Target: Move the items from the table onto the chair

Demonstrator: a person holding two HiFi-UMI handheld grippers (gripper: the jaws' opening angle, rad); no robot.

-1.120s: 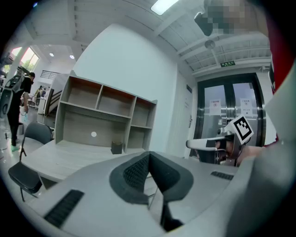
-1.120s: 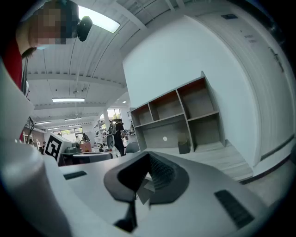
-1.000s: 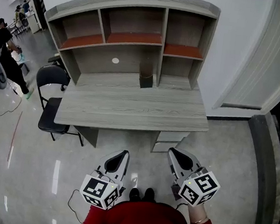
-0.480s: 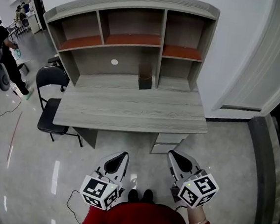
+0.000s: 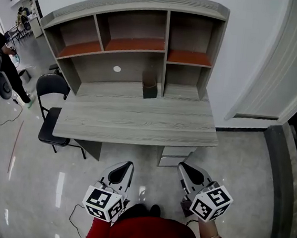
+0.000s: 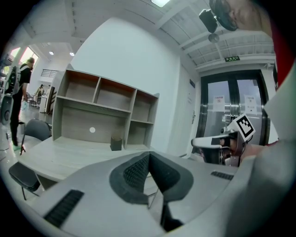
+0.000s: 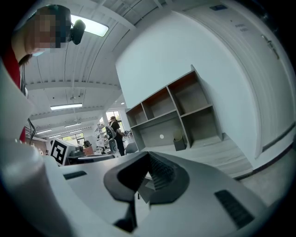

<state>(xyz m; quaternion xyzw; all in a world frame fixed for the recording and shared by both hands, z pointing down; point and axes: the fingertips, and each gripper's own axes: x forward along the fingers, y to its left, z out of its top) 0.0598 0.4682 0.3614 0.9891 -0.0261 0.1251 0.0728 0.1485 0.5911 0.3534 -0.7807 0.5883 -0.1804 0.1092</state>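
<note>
The counter [image 5: 138, 120] lies bare across its front half, reachable from the open floor [image 5: 134, 156] before it. A dark bin [image 5: 149, 87] stands at the rear, under the shelves [image 5: 130, 42]. The chair [image 5: 51, 127] sits just beside the counter's left end, seat unobstructed.

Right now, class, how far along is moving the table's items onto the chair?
Done: nothing; the chair seat looks bare. In hand: nothing; the left gripper and right gripper are shut and empty, held short of the table. Left: the dark container at the table's back, the only item I can see there, must go to the chair.
</note>
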